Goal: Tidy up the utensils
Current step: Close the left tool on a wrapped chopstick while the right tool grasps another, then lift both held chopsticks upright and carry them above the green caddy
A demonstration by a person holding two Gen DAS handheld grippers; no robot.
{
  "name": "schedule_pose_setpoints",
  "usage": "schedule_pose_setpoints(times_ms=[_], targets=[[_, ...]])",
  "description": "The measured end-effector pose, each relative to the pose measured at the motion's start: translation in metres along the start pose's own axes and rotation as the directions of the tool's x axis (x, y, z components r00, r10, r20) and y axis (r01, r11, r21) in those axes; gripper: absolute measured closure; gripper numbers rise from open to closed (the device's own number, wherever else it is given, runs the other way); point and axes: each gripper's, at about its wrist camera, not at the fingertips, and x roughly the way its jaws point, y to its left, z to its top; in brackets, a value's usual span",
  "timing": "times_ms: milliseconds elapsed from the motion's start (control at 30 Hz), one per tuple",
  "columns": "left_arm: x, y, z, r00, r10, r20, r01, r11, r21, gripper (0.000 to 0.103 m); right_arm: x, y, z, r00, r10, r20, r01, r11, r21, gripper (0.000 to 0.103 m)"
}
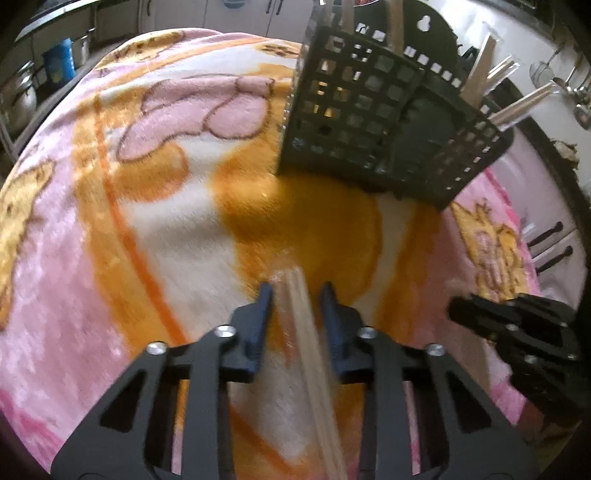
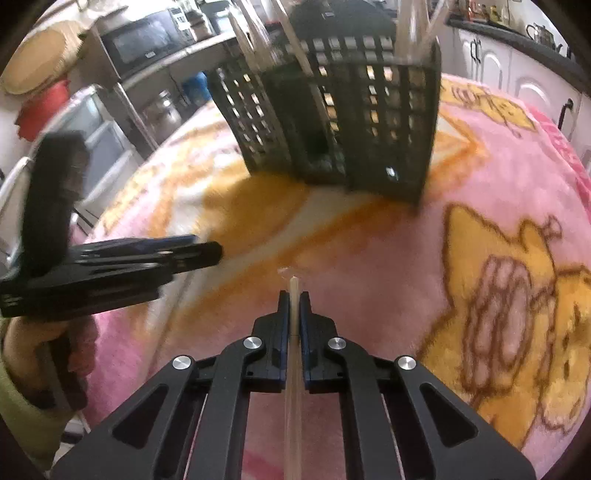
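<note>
The left gripper (image 1: 295,291) points down at a fleecy pink and orange blanket (image 1: 110,221). A wrapped pair of chopsticks (image 1: 295,314) lies along the gap between its blue fingers (image 1: 263,306), its tip at about twelve o'clock from the fingertips. A strip of blanket shows on either side of the pair, so the fingers stand a little apart from it and do not press on it; the picture is blurred there.

The right gripper (image 2: 294,295) is pinching a second wrapped pair of chopsticks (image 2: 293,369). Its fingers (image 2: 282,314) are pressed against the pair from both sides, and the tip pokes out just past the fingertips.

A dark plastic basket (image 1: 369,118) with square holes stands on the blanket at about one o'clock in the left wrist view and at twelve o'clock in the right wrist view. More wrapped chopsticks (image 2: 413,26) stand upright in it and lean over its rim.

In the left wrist view the right gripper sits at four o'clock, well apart from the basket. In the right wrist view the left gripper shows at nine o'clock, with the person's hand (image 2: 26,350) and a green sleeve (image 2: 18,413) below it. Kitchen cabinets (image 2: 532,85) run along the far edge at two o'clock.
</note>
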Motion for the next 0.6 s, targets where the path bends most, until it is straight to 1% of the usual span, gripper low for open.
schedule_pose_setpoints(times_ms=[33, 100, 133, 267, 333, 467, 600], targets=[[0.000, 0.001, 0.002, 1.000, -0.001, -0.002, 0.001, 1.000, 0.004, 0.090, -0.003, 0.000, 0.001, 1.000, 0.002, 0.012, -0.002, 1.000, 0.000, 0.097], [0.001, 0.001, 0.004, 1.000, 0.006, 0.001, -0.006, 1.000, 0.019, 0.095, -0.010, 0.001, 0.004, 0.999, 0.015, 0.039, -0.015, 1.000, -0.005, 0.097], [0.000, 0.002, 0.005, 1.000, 0.002, 0.006, -0.003, 1.000, 0.021, 0.096, -0.014, 0.001, 0.005, 0.998, 0.017, 0.053, -0.017, 1.000, -0.007, 0.097], [-0.015, 0.002, 0.005, 0.997, -0.046, 0.065, 0.046, 0.999, 0.009, 0.097, -0.029, 0.002, 0.004, 0.993, 0.037, 0.113, -0.036, 0.999, -0.012, 0.097], [-0.024, -0.001, 0.005, 0.994, -0.058, 0.095, 0.056, 0.998, 0.021, 0.098, -0.030, 0.003, 0.004, 0.992, 0.036, 0.120, -0.035, 0.999, -0.012, 0.097], [-0.049, -0.013, 0.007, 0.982, -0.055, 0.180, 0.043, 0.997, 0.066, 0.098, -0.039, 0.010, 0.007, 0.987, 0.032, 0.160, -0.029, 0.999, -0.025, 0.097], [-0.070, -0.022, 0.016, 0.964, -0.057, 0.260, 0.034, 0.995, 0.095, 0.098, -0.052, 0.014, 0.014, 0.973, 0.030, 0.229, -0.023, 0.999, -0.033, 0.097]])
